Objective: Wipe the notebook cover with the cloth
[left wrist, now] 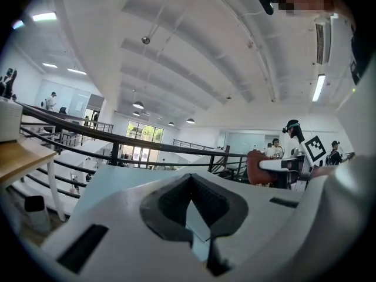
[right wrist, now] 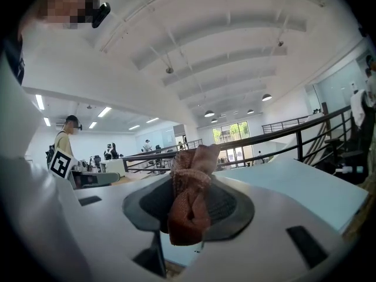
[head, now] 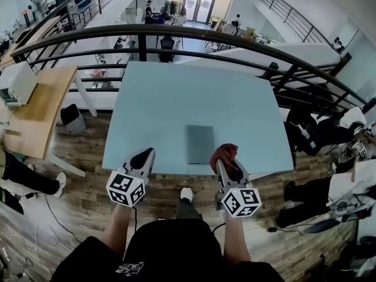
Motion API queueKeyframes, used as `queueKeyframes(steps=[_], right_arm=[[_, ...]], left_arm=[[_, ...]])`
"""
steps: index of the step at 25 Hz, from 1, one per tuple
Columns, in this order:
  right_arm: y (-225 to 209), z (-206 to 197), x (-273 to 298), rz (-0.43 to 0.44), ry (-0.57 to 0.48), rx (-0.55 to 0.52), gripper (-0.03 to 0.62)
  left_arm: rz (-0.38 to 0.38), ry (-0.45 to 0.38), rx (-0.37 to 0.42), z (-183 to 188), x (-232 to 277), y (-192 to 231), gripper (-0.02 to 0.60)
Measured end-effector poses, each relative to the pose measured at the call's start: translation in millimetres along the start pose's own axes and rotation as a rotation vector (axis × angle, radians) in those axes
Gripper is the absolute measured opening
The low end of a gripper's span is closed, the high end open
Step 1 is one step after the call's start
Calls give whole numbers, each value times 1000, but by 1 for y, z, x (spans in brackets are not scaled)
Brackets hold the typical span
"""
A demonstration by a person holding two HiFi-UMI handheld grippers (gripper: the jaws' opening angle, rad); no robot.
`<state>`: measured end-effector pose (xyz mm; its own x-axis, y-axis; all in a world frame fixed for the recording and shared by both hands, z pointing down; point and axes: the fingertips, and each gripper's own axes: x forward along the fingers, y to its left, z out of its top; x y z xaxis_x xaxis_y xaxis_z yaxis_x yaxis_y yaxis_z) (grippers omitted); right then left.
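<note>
A grey-blue notebook (head: 200, 144) lies flat near the front edge of the pale blue table (head: 176, 93). My right gripper (head: 227, 160) hovers at that front edge, just right of the notebook, shut on a bunched reddish-brown cloth (head: 224, 153). In the right gripper view the cloth (right wrist: 189, 200) sticks up from between the jaws of my right gripper (right wrist: 191, 184). My left gripper (head: 141, 158) is at the table's front edge, left of the notebook, shut and empty. The left gripper view shows my left gripper (left wrist: 189, 180), its tips meeting, and the cloth (left wrist: 258, 167) off to the right.
A black railing (head: 176, 34) runs behind the table, with a lower floor beyond. A wooden desk (head: 41, 104) stands to the left. Seated people (head: 329, 131) are close on the right, and a person's leg (head: 26, 175) is at the left. The floor is wood.
</note>
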<state>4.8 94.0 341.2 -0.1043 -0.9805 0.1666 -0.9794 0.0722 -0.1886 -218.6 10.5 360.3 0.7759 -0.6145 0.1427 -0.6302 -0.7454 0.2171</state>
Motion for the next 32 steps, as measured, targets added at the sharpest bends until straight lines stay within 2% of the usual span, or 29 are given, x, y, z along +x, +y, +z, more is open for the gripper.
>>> queueKeyframes(steps=[8,15,23,32], right_arm=[[-57,7,45,-5,22,44,141],[-97,1,87,22,94,51,140],[-130,-17,134,122,166,104,140],[-162,-36,177,229,251,103,138]], left_arm=[[5,22,-24,5,57,8,8],[9,101,-4,-3,111,1,8],[36,154,1,-15,168,-9,8],[119,189,-25,-25,222,-3,8]])
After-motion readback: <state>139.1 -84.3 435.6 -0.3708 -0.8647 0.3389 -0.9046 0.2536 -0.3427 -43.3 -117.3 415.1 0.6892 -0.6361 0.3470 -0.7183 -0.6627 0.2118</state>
